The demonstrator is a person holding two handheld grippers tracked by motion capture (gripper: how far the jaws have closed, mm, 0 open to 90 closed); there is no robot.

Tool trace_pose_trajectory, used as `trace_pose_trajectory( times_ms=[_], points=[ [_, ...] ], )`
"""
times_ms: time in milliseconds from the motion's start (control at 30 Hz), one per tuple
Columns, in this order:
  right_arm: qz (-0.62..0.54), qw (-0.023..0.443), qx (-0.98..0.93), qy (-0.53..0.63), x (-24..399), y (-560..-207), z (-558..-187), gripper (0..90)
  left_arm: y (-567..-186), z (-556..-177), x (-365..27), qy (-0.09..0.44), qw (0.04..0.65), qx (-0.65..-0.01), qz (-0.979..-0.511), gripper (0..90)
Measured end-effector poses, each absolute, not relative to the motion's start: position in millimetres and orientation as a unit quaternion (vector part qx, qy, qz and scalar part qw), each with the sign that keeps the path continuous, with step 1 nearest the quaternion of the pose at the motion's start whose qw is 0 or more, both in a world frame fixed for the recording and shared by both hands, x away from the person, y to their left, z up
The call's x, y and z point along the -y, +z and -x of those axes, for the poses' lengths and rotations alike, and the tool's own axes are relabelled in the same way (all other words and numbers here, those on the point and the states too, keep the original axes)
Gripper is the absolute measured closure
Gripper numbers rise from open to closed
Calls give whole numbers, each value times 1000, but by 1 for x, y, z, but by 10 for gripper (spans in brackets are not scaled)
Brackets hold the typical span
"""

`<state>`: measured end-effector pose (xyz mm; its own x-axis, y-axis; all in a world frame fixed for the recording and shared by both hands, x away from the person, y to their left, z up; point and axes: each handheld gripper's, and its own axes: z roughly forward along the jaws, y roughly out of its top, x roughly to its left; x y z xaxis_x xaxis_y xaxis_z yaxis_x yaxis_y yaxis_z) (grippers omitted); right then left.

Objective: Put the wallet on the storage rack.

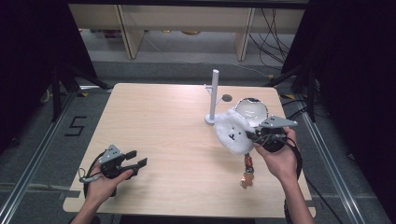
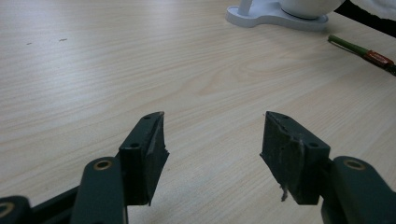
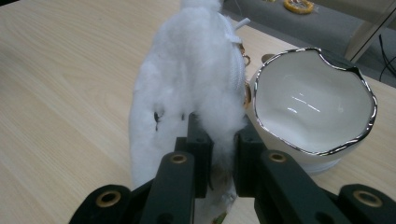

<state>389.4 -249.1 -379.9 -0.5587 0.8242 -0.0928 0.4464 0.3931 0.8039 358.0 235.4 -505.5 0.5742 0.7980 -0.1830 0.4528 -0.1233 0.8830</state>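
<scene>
Gripping a white plush pouch [image 3: 187,93] by a thin pinch of its fluffy edge, the right gripper [image 1: 261,136] has its jaws nearly closed on the fabric. In the high view the pouch sits at about 3 o'clock on the table [image 1: 163,121], its upper edge against the stand [image 1: 214,95] and touching the white bowl [image 1: 251,109] at its 1 o'clock. A strap with a brown charm [image 1: 247,177] hangs from the pouch toward 6 o'clock.

Risk 1: the grip bears on loose pile rather than firm material, so the pouch can slip free if lifted quickly.

Risk 2: the bowl, with its uneven metallic rim [image 3: 322,149], stands just beside the jaws. A sideways swing toward 1 o'clock can knock or tip it.

Risk 3: the trailing strap can snag on the stand base or drag across the table.

The left gripper [image 1: 135,161] rests at 7 o'clock, jaws wide apart and empty, well apart from the pouch, so it offers no support.
</scene>
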Motion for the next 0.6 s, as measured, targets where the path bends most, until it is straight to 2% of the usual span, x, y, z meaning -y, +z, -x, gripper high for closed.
trace_pose_trajectory(
  times_ms=[567, 600],
  points=[
    [-410, 271, -785, 378, 266, -371, -396, 810, -505, -357, -235, 172, 504, -429, -729, 387],
    [-424, 261, -779, 380, 266, -370, -395, 811, -504, -357, -235, 172, 504, -430, -729, 387]
  ],
)
